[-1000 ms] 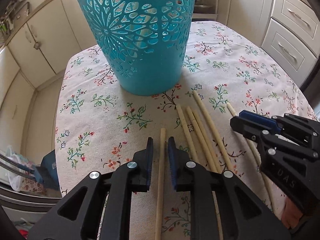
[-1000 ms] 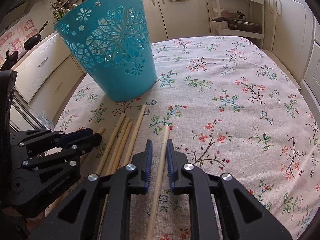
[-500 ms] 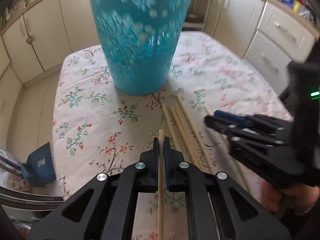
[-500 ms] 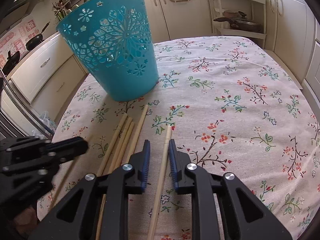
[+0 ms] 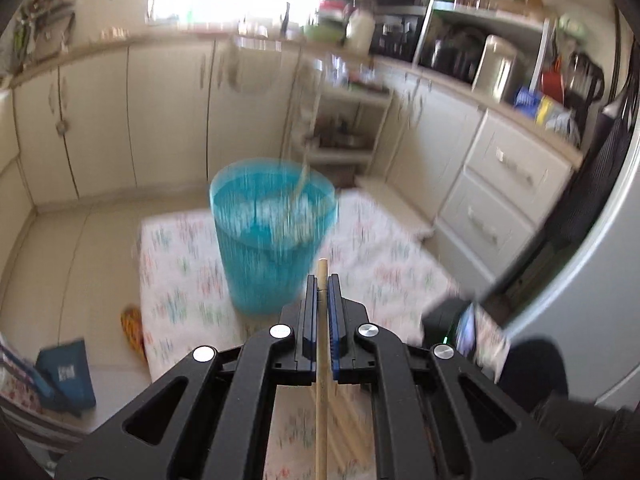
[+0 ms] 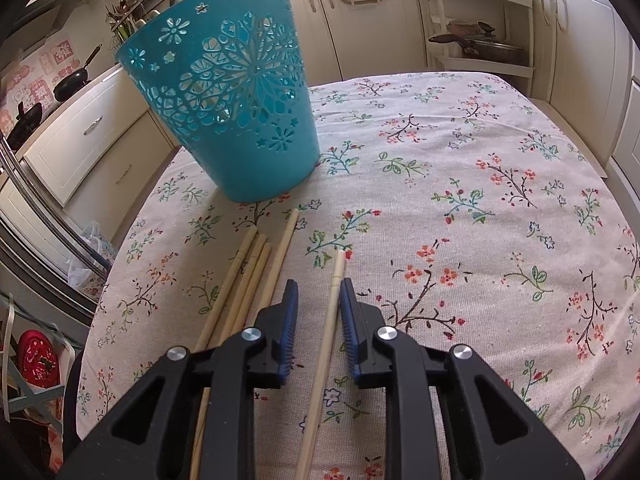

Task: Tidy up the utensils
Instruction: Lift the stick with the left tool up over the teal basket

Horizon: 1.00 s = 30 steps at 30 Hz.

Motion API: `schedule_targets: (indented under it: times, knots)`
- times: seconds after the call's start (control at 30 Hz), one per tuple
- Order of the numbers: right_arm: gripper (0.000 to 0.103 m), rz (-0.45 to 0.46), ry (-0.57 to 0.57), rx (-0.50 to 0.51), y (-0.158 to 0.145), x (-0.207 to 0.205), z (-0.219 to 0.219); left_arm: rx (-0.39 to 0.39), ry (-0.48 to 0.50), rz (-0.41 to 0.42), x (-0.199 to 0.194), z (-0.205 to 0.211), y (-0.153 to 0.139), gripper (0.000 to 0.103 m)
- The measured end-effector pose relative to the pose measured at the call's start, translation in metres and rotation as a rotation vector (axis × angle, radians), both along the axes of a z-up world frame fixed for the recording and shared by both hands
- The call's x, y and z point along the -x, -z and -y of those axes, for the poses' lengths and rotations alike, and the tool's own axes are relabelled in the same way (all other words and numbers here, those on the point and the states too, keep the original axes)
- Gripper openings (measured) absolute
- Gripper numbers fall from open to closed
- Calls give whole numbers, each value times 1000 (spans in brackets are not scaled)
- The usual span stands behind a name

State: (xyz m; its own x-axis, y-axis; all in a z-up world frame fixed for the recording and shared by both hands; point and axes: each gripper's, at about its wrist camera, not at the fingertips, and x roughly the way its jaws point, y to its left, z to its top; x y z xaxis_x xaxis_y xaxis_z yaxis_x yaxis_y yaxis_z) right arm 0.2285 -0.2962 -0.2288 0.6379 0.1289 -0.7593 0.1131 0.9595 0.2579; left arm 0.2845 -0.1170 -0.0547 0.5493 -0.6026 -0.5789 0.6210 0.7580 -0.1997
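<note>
My left gripper (image 5: pixel 321 280) is shut on a pale wooden chopstick (image 5: pixel 321 392) and holds it high above the table, pointing toward the turquoise cut-out basket (image 5: pixel 272 240), which is blurred and has at least one stick inside. My right gripper (image 6: pixel 318 290) is open low over the table, its blue pads either side of a single chopstick (image 6: pixel 326 340) that lies on the floral tablecloth (image 6: pixel 480 200). Several more chopsticks (image 6: pixel 248 280) lie just left of it. The basket (image 6: pixel 236 108) stands upright beyond them.
Cream kitchen cabinets (image 6: pixel 100 140) surround the table. A shelf rack with a pan (image 6: pixel 480 48) stands behind it. A blue box (image 5: pixel 66 376) and a slipper (image 5: pixel 132 328) lie on the floor at left. A dark device (image 5: pixel 452 328) sits near the table's right edge.
My left gripper has lifted the chopstick well up off the table, so the basket now looks small and below. My right gripper stays open around its chopstick, edged slightly forward.
</note>
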Motion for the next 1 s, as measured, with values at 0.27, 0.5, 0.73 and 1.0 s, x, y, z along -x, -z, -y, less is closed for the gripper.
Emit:
schedule_targets:
  times: [0.27, 0.5, 0.73, 1.0]
  knots:
    - [23, 0, -1, 1, 0, 0, 0, 123, -139, 199, -50, 17, -74, 5]
    - [23, 0, 0, 0, 0, -1, 0, 189, -270, 287, -108, 48, -84, 5]
    - [25, 1, -7, 7, -1, -1, -2, 185, -343, 290, -144, 62, -57, 5]
    - [25, 2, -7, 2, -1, -1, -2, 111, -339, 246, -145, 63, -14, 5]
